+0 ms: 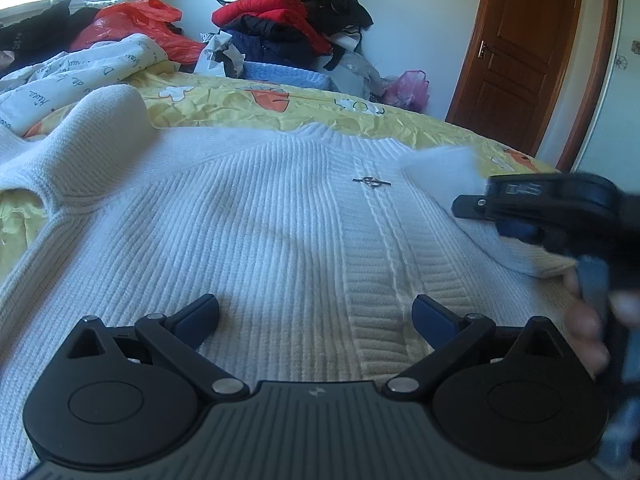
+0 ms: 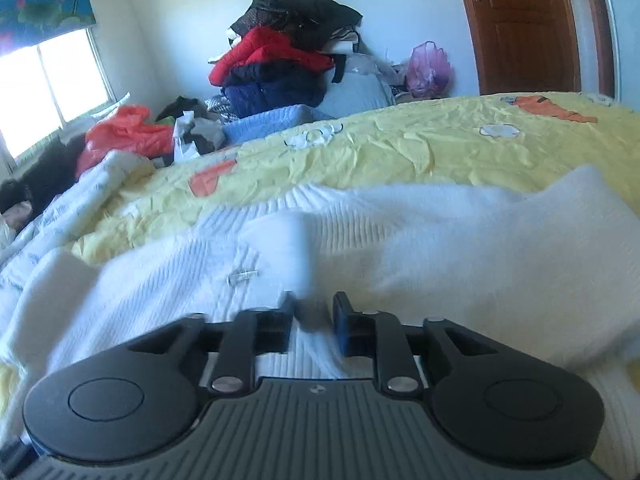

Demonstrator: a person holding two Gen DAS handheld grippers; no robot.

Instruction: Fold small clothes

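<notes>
A white ribbed knit cardigan lies spread flat on the yellow bedspread, with a small metal clasp on its front band. My left gripper is open and empty, low over the cardigan's lower middle. My right gripper is shut on the cardigan's right sleeve and holds it lifted over the body; it also shows blurred at the right of the left wrist view. The left sleeve lies bunched at the far left.
The yellow bedspread with carrot prints covers the bed. A white printed quilt and red plastic bag lie at the back left. A clothes pile stands against the wall. A brown door is at right.
</notes>
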